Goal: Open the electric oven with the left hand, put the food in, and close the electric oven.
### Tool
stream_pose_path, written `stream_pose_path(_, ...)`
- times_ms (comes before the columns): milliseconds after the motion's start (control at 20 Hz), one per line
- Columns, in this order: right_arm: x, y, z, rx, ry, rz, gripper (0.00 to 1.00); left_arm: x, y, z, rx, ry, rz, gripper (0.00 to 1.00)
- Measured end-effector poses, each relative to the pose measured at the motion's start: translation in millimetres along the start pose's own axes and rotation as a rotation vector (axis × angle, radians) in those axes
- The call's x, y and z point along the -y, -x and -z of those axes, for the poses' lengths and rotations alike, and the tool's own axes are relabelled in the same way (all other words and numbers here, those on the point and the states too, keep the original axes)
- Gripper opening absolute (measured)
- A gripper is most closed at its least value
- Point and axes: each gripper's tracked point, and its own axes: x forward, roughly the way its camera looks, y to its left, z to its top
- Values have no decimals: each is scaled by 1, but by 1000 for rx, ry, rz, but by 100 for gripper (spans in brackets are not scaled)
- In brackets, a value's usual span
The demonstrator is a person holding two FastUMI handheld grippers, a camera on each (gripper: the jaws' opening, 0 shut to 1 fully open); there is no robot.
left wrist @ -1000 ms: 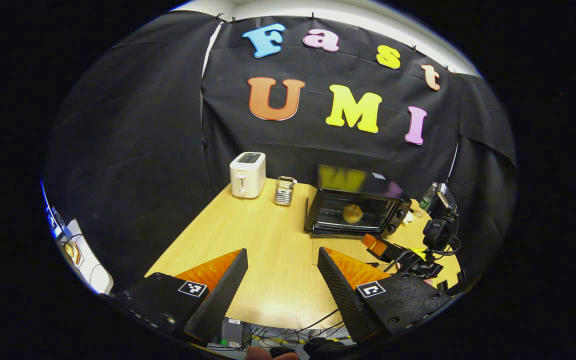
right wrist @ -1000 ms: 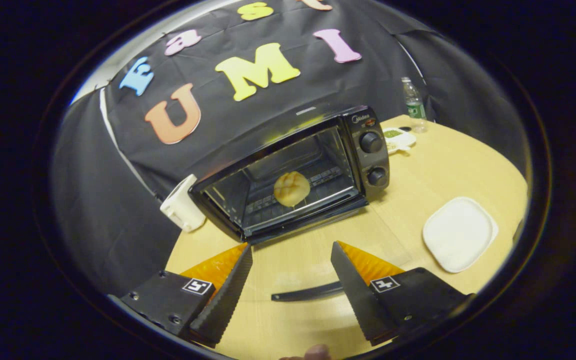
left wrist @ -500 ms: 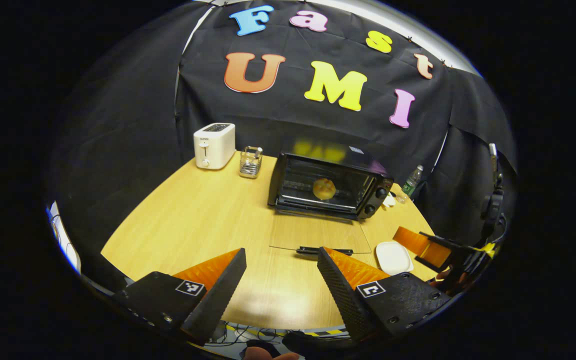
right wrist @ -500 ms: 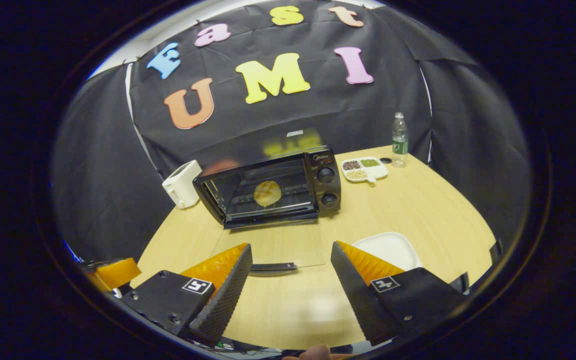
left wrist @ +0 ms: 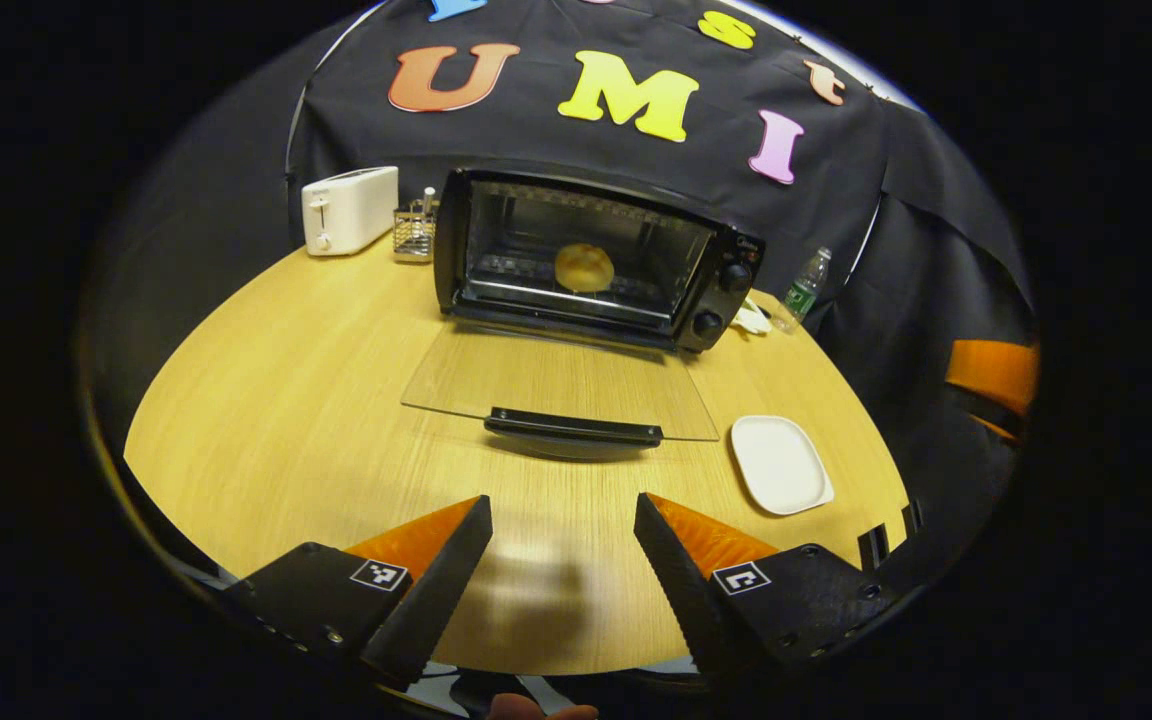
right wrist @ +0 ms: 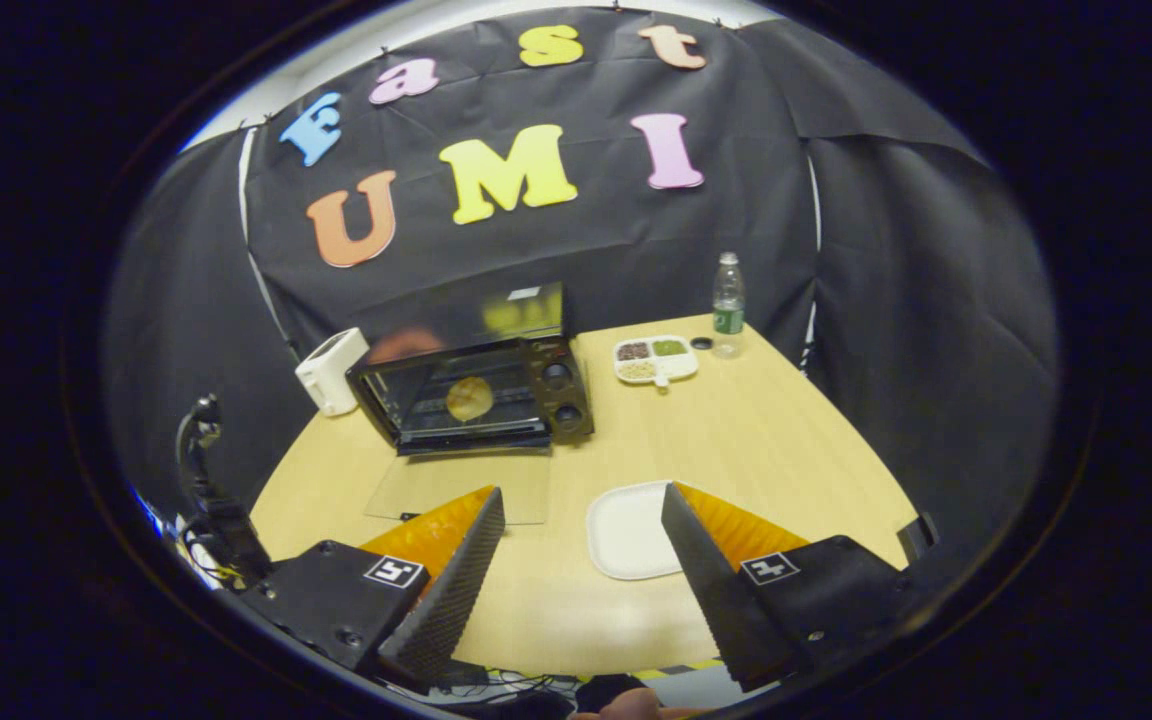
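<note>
At the far edge of the table (left wrist: pixel 266 420), we see the electric oven (left wrist: pixel 591 260) with its glass door (left wrist: pixel 556 385) folded flat onto the wood, handle (left wrist: pixel 572 427) toward us. The bun (left wrist: pixel 584 267) sits on the rack inside. A white plate (left wrist: pixel 781 465) lies bare near the right edge. A toaster (left wrist: pixel 348 208) stands at the far left corner. We note the left gripper (left wrist: pixel 561 520) and the right gripper (right wrist: pixel 581 510) both spread wide, gripping nothing, over the near edge.

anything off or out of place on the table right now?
Nothing spilled or damaged. The oven stands with its glass door folded flat on the table, bun inside, so closing remains. The white plate lies bare. Both tongs are open, holding nothing.
</note>
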Motion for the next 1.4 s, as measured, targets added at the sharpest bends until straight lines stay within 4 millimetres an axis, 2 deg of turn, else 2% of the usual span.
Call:
stream_pose_path(250, 18, -4, 18, -74, -12, 21, 96, 3, -47, 3, -37, -35, -11, 95)
stream_pose_path(600, 31, -13, 8, -80, -10, 33, 96, -3, -77, 6, -59, -71, -58, 95)
stream_pose_path(800, 38, -14, 9, -91, -13, 44, 97, -7, -86, 3, -55, -87, -74, 96)
stream_pose_path(850, 38, -15, 9, -95, -12, 42, 97, -7, -88, 2, -55, -96, -79, 100)
stream_pose_path(900, 38, -15, 9, -98, -7, 42, 97, -7, -89, 1, -57, -110, -82, 96)
stream_pose_path(1050, 39, -15, 7, -100, -1, 38, 100, -7, -90, -3, -43, -121, -85, 95)
stream_pose_path(1250, 36, -13, 2, -86, -7, 25, 97, -1, -80, -15, -10, -138, -88, 95)
stream_pose_path(1400, 32, -13, -3, -71, -13, 6, 97, 3, -64, -39, 27, -120, -75, 95)
